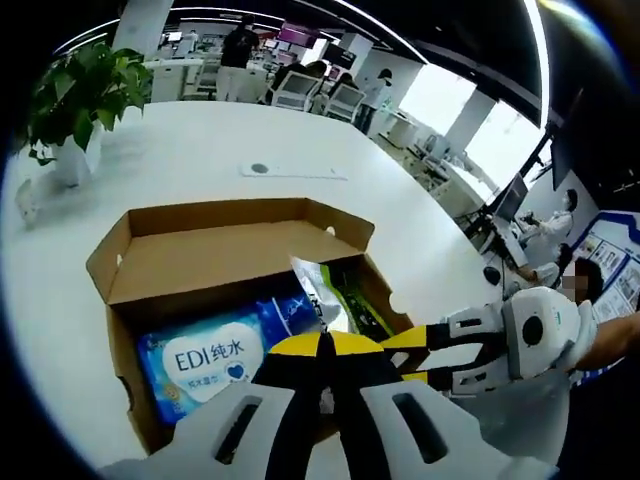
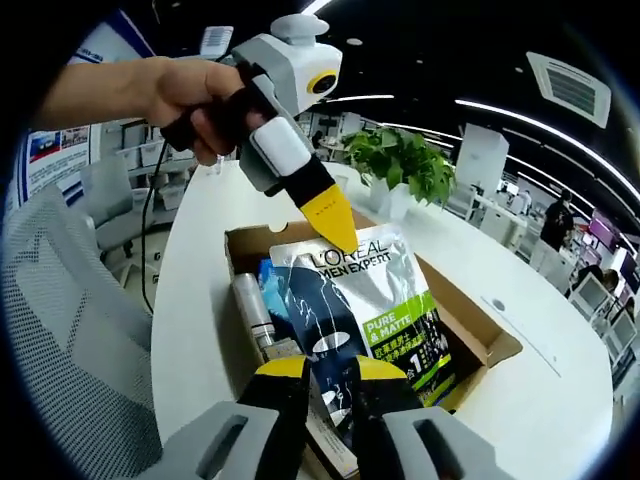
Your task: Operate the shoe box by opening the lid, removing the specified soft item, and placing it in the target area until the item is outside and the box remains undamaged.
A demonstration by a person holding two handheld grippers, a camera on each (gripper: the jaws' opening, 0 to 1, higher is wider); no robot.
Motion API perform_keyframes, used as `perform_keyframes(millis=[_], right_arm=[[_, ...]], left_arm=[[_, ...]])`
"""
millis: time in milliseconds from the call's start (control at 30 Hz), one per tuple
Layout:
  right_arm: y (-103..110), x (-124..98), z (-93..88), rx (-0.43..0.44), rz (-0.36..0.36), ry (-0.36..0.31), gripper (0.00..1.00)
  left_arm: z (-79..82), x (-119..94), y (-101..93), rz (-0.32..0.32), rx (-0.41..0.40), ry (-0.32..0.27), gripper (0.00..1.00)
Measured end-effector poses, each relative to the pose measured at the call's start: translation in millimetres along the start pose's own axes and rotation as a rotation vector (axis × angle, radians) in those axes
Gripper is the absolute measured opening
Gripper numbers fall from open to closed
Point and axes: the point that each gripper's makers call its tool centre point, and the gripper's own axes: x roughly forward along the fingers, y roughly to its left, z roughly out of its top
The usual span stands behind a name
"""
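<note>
I work over a large white rounded table (image 1: 200, 140) in an open-plan office, a leafy green potted plant (image 1: 75, 95) standing on it. Long ceiling light strips (image 2: 530, 110) glow overhead, bright windows (image 1: 440, 95) line the far side, and a grey mesh office chair (image 2: 70, 330) sits beside the table.

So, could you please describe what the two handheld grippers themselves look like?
Both are alike: the left gripper has a white and grey body, black jaws ending in yellow tips, and a yellow ring on its round top. A black cable hangs below the hand holding it. The right gripper shows grey slotted mounts.
</note>
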Motion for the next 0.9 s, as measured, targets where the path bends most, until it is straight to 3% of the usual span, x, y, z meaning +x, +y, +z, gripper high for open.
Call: perform_keyframes(millis=[100,433,900], right_arm=[[0.3,-0.2,1.6,0.007,0.008,-0.001,0.00],[-1.6,-3.5,8.7,0.010,0.014,-0.003,0.00],[-3.1,-16.8,33.1,-0.012,0.013,-0.035,0.00]], left_arm=[[-0.2,-0.8,0.8,-0.001,0.002,-0.003,0.00],[3.0,-5.2,3.8,-0.009,0.026,-0.029,0.00],[9.4,-28.2,-8.1,-0.021,0.015,-0.096,0.00]])
